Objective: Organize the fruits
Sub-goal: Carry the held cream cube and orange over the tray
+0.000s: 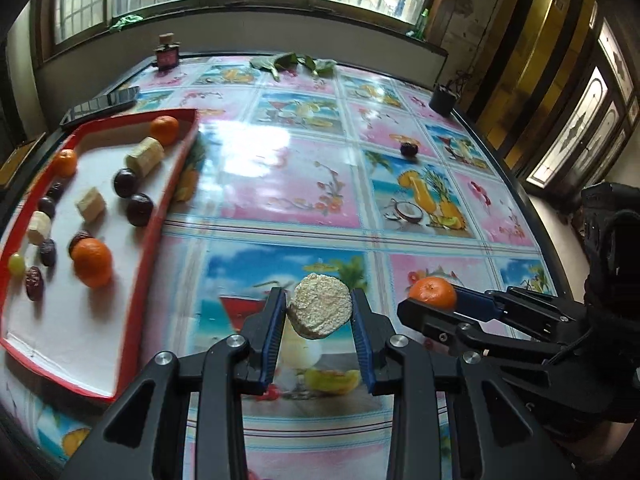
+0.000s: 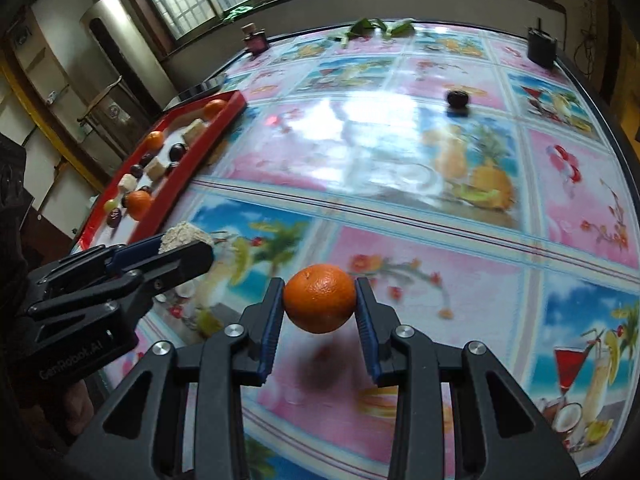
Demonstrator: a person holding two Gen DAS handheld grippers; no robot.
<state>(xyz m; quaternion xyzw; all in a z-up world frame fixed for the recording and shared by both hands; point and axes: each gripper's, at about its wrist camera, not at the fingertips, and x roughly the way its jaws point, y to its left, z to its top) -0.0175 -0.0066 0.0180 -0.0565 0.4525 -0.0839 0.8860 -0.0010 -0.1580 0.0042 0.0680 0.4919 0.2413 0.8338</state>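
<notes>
**Both tools carrying fruit above the surface, tray at the left edge**

The left tool [image 1: 319,312] is gripping a pale, grainy disc-shaped piece [image 1: 320,310] across its flat sides, pads pressing on both faces. The piece is hanging clear of the surface [image 1: 280,184], so the grip alone is bearing it.

The right tool [image 2: 319,308] is clenching an orange [image 2: 320,303] at its widest part. A dark shadow is lying on the cloth beneath, so the orange is being held aloft, not resting.

The two tools are travelling side by side, near the front edge of the surface. The likely reason: one trip, two items.

The red-rimmed tray [image 1: 132,292] is sitting along the left edge and is already holding oranges, dark plums, pale cut chunks, a green grape and small dark-red fruits. Judgement: it is the collecting place, and both loads are heading there.

One dark fruit [image 1: 409,149] is sitting alone toward the far right corner, well apart from the tray, probably awaiting pickup.

Risk: the round orange is offering the pads little contact and may roll out.
</notes>
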